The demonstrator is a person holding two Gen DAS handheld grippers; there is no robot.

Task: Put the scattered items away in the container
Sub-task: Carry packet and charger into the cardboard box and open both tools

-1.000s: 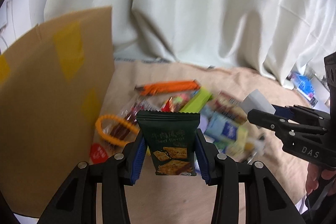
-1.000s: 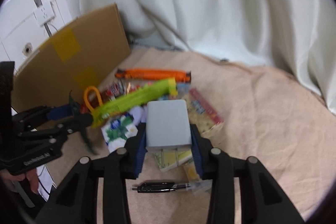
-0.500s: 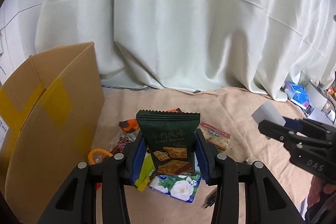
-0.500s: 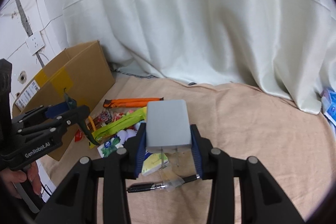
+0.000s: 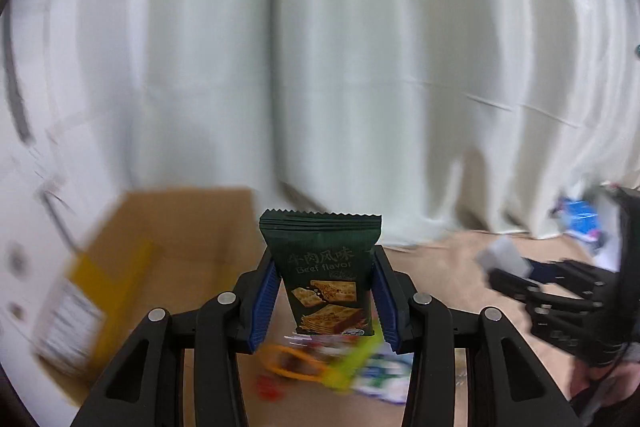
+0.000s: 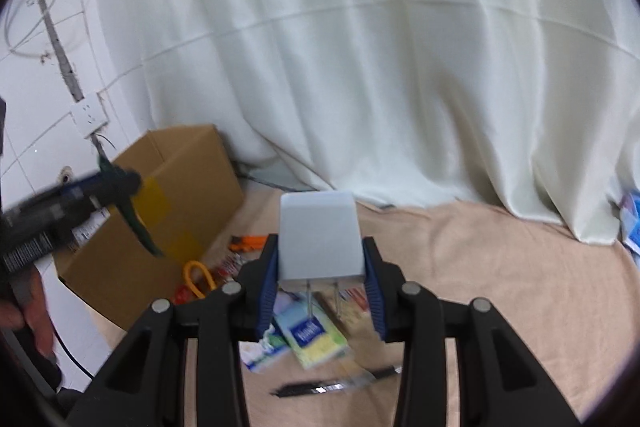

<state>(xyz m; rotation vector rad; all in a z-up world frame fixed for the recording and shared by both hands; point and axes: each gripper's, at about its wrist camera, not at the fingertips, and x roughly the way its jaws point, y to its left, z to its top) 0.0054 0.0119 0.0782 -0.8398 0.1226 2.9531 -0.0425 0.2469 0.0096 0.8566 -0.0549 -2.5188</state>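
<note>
Jaws of the left gripper (image 5: 323, 301) are closed partway on a dark green beef-flavour cracker packet (image 5: 322, 273), which stands upright between the blue pads with its crimped top edge above them. Jaws of the right gripper (image 6: 320, 289) clamp a white plug-in charger (image 6: 319, 237) by its sides, its two metal prongs pointing down toward the camera. Both are held up in the air over a beige cloth (image 6: 480, 267) spread in front of a pale curtain (image 6: 360, 47). An open cardboard box (image 6: 160, 211) with yellow tape stands at the left edge of the cloth, beside a tiled wall. Just beside the box lies the scattered heap: an orange ring (image 6: 196, 277), an orange tool (image 6: 250, 241), a yellow-green tissue pack (image 6: 314, 337), a flower-printed tissue pack (image 6: 260, 353) and, nearer the camera, a black pen (image 6: 332, 385). In the left wrist view the heap is blurred, low between the fingers.
</note>
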